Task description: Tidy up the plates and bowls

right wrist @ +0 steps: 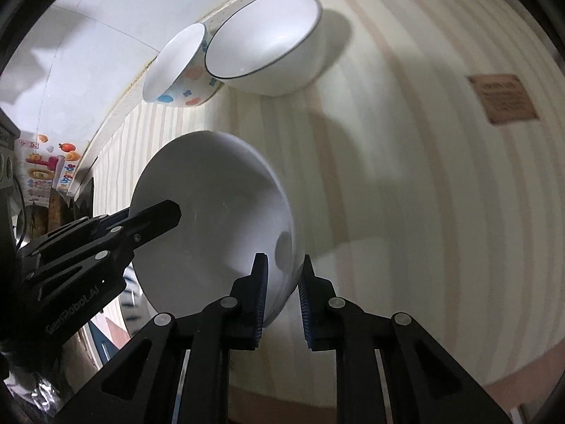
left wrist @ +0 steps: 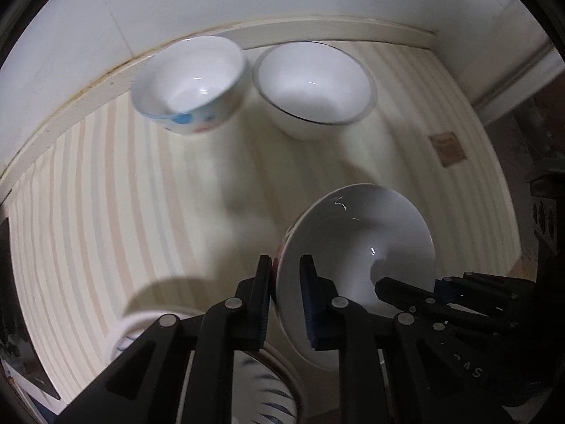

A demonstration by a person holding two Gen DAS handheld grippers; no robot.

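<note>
A white bowl (left wrist: 356,247) is held tilted above the striped tablecloth (left wrist: 106,212). My left gripper (left wrist: 285,275) is shut on its near rim. My right gripper (right wrist: 282,275) has its fingers either side of the opposite rim of the same bowl (right wrist: 212,212), with a gap at the outer finger. The right gripper shows in the left wrist view (left wrist: 406,293), the left one in the right wrist view (right wrist: 155,219). A bowl with coloured spots (left wrist: 190,84) and a dark-rimmed white bowl (left wrist: 314,88) stand at the far wall; they show in the right wrist view as the spotted bowl (right wrist: 180,70) and the dark-rimmed bowl (right wrist: 268,39).
A blue-striped plate (left wrist: 265,395) and a white dish rim (left wrist: 141,321) lie under my left gripper. A brown label (left wrist: 447,149) lies on the cloth at right. The wall runs behind the bowls.
</note>
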